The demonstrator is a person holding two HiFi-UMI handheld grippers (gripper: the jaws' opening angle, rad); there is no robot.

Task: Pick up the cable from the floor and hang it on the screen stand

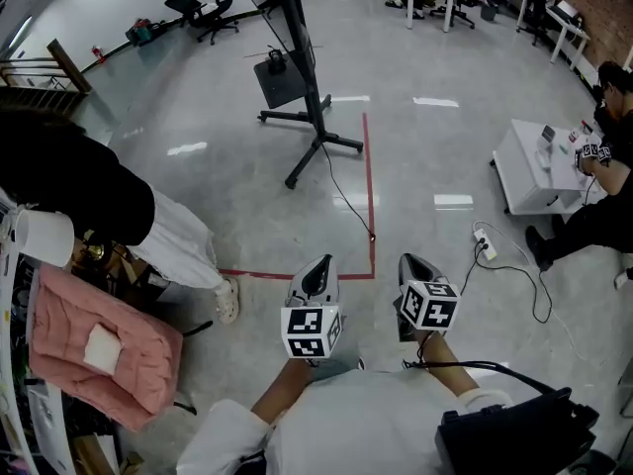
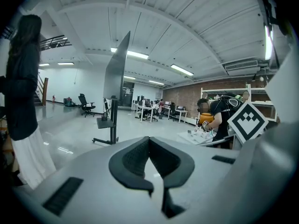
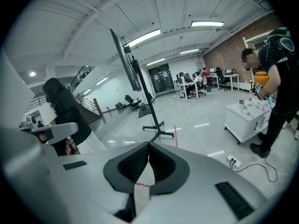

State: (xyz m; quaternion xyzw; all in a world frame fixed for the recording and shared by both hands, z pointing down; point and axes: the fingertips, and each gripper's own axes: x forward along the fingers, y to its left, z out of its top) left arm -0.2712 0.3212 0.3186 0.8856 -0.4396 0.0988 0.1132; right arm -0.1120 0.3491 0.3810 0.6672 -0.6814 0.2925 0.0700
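The screen stand [image 1: 304, 87] is a black pole on splayed legs holding a tall dark screen, several steps ahead of me. A thin black cable [image 1: 348, 198] trails from its base across the floor beside the red tape. Both grippers are held low in front of me, well short of the cable. My left gripper [image 1: 318, 262] is shut and holds nothing. My right gripper [image 1: 413, 259] is shut and holds nothing too. The left gripper view has the screen stand [image 2: 113, 107] far beyond the closed left gripper [image 2: 149, 139]. The right gripper view shows the screen stand [image 3: 140, 94] past the closed right gripper [image 3: 149, 144].
A person in a black top and white skirt [image 1: 94, 196] stands at the left beside a pink jacket [image 1: 99, 349]. A white power strip [image 1: 485, 246] with looping cord lies at the right, near a low white table [image 1: 529, 171] and a seated person [image 1: 605, 176]. Red tape [image 1: 368, 181] marks the floor.
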